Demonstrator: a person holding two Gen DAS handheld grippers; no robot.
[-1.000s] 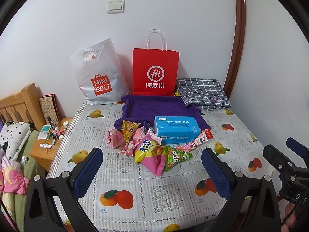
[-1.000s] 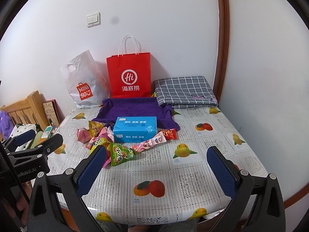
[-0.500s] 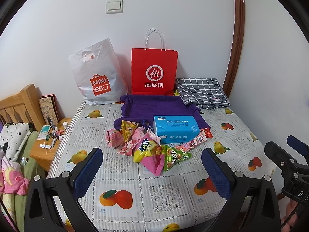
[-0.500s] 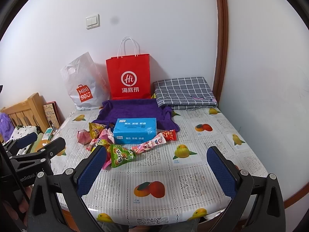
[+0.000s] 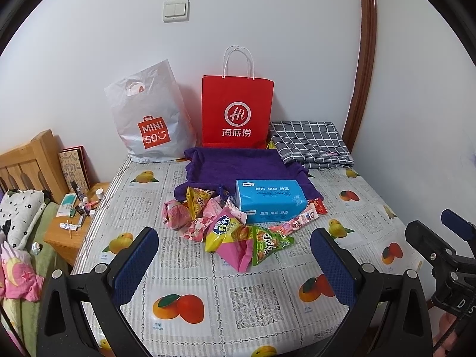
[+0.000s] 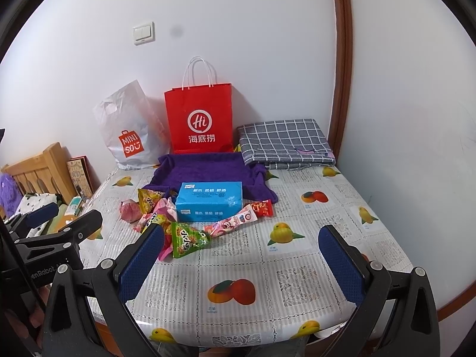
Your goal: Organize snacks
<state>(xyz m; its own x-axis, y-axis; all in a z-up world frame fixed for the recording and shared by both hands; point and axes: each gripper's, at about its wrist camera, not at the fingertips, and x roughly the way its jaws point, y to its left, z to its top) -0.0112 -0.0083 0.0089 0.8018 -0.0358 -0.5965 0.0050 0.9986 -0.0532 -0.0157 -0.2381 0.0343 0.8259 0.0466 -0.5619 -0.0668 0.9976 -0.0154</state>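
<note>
The left gripper (image 5: 235,260) has two black, angular plastic fingers with triangular cut-outs, silver screws along their tops, and blue pads (image 5: 136,264) with a fine mesh texture on the inner faces. The right gripper (image 6: 241,261) is built the same way, black with blue textured pads (image 6: 342,267) and round silver screws. Seen from the right wrist view, the left gripper's black body carries white lettering ending in "enRobot.AI", and from the left wrist view the right gripper's body shows white letters "D S".

White wall (image 5: 267,15) with light switch (image 5: 175,10) — wooden nightstand (image 5: 71,232) left.
</note>
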